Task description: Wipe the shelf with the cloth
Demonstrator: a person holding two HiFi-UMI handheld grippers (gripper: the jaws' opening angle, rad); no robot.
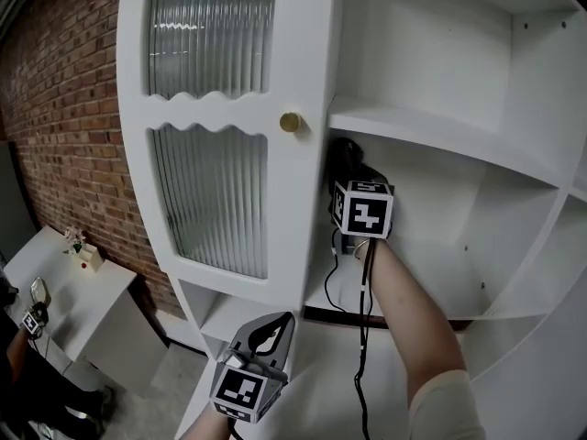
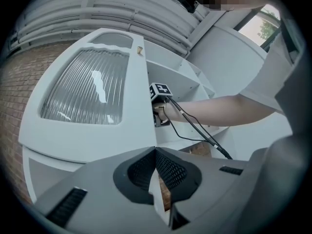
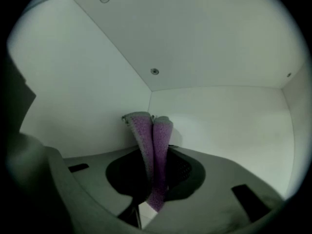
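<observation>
My right gripper [image 1: 348,168], with its marker cube, reaches into the white cabinet's middle compartment, just under a shelf board [image 1: 431,134] and behind the door's edge. In the right gripper view this gripper [image 3: 152,155] is shut on a purple cloth [image 3: 161,133], which sticks out past the jaws toward the inner corner [image 3: 150,89] of the white compartment. The cloth is hidden in the head view. My left gripper [image 1: 273,330] hangs low in front of the cabinet, away from the shelves. Its jaws [image 2: 155,152] are shut with nothing between them.
The cabinet door [image 1: 220,108] with ribbed glass and a gold knob [image 1: 290,123] stands beside my right gripper. A black cable [image 1: 362,356] trails along my right forearm. A brick wall [image 1: 64,108] is at the left, with a small white table [image 1: 64,291] below it.
</observation>
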